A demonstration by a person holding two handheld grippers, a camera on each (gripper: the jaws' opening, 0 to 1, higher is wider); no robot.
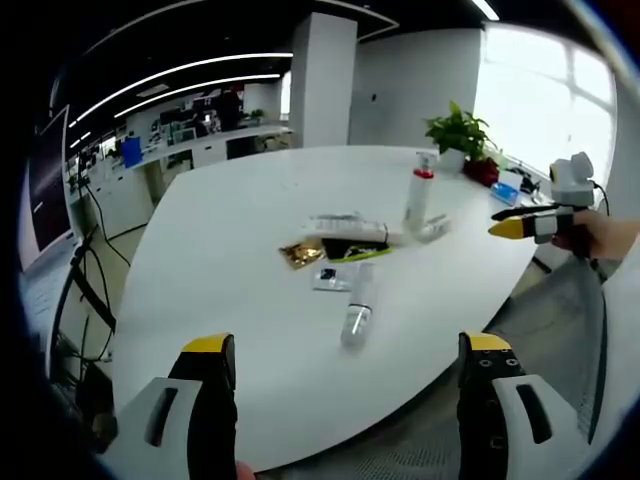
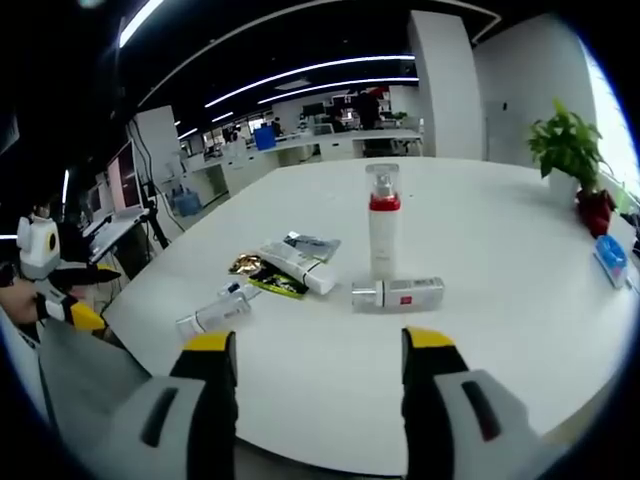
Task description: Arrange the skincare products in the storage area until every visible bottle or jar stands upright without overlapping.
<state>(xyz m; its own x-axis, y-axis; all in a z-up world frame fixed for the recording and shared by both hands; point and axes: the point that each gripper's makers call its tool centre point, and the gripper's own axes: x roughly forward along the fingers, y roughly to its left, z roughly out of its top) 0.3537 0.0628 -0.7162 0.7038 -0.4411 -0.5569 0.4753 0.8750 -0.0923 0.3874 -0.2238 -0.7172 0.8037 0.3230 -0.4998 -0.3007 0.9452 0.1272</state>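
A white bottle with a red band (image 2: 383, 222) (image 1: 419, 193) stands upright near the middle of the white table (image 2: 500, 300). A short white bottle (image 2: 400, 293) (image 1: 434, 229) lies on its side just in front of it. A white tube (image 2: 297, 266) (image 1: 350, 228) lies over flat sachets (image 2: 262, 273) (image 1: 303, 253). A clear bottle (image 2: 214, 313) (image 1: 357, 312) lies flat nearer the table edge. My left gripper (image 1: 340, 360) is open, above the table edge, short of the clear bottle. My right gripper (image 2: 315, 350) is open, a little short of the lying white bottle, and shows at the right of the left gripper view (image 1: 520, 222).
A potted plant (image 2: 570, 150) (image 1: 462, 135) and a red pot (image 2: 597, 210) stand at the table's far side, with a blue item (image 2: 610, 260) near them. Desks and a pillar (image 1: 322, 80) are beyond. The left gripper (image 2: 75, 300) shows at the left of the right gripper view.
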